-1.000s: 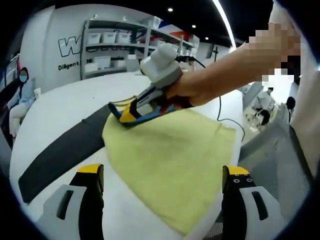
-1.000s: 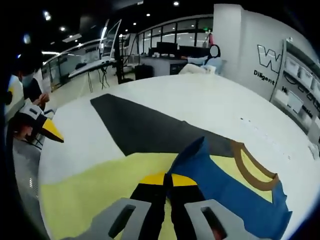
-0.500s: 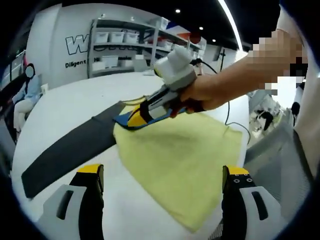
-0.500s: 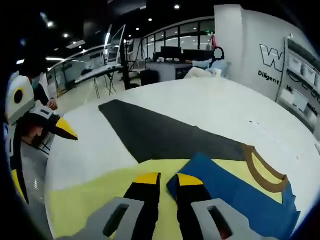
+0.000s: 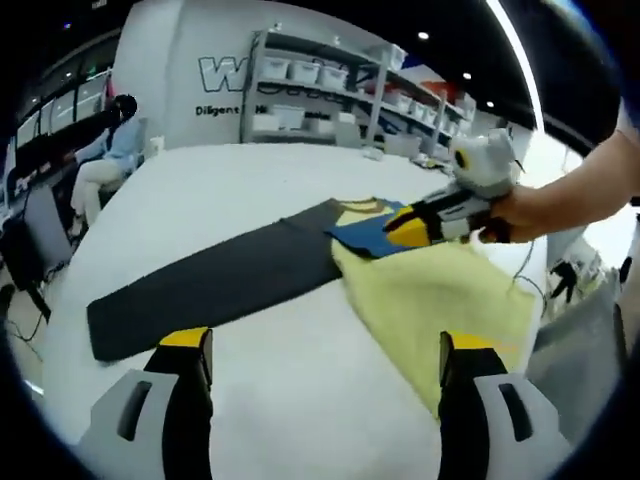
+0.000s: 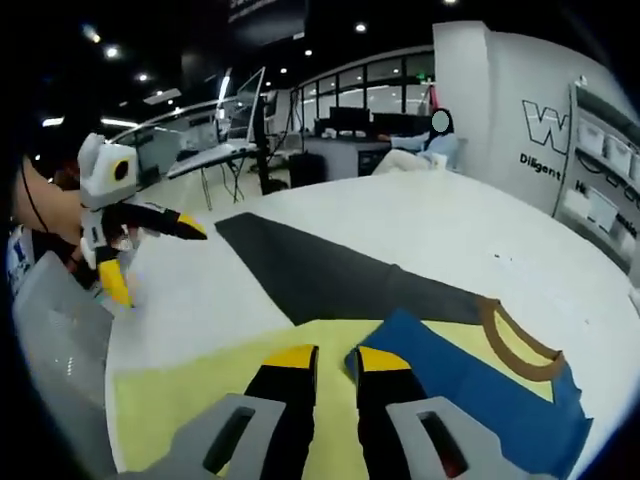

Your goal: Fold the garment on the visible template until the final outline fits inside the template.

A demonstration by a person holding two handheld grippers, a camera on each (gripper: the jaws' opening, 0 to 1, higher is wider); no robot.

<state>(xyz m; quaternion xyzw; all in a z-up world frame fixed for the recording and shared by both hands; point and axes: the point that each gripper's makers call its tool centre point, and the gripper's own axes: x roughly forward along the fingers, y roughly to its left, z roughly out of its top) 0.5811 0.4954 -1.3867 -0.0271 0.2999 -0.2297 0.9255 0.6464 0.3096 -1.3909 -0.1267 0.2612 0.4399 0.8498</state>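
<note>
The garment (image 6: 300, 380) lies on the bench (image 5: 250, 170), overlapping the template's (image 5: 220, 285) end; collar (image 6: 515, 340) points away. Left tongs (image 5: 320, 365) spread wide above the bench; right tongs (image 6: 335, 360) slightly parted over the blue flap.

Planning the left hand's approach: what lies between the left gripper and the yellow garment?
In the left gripper view, bare white table separates the open left gripper from the yellow garment; the dark template lies off to the left.

Soft cloth garment (image 6: 200, 390), matt template (image 5: 210, 285)
</note>
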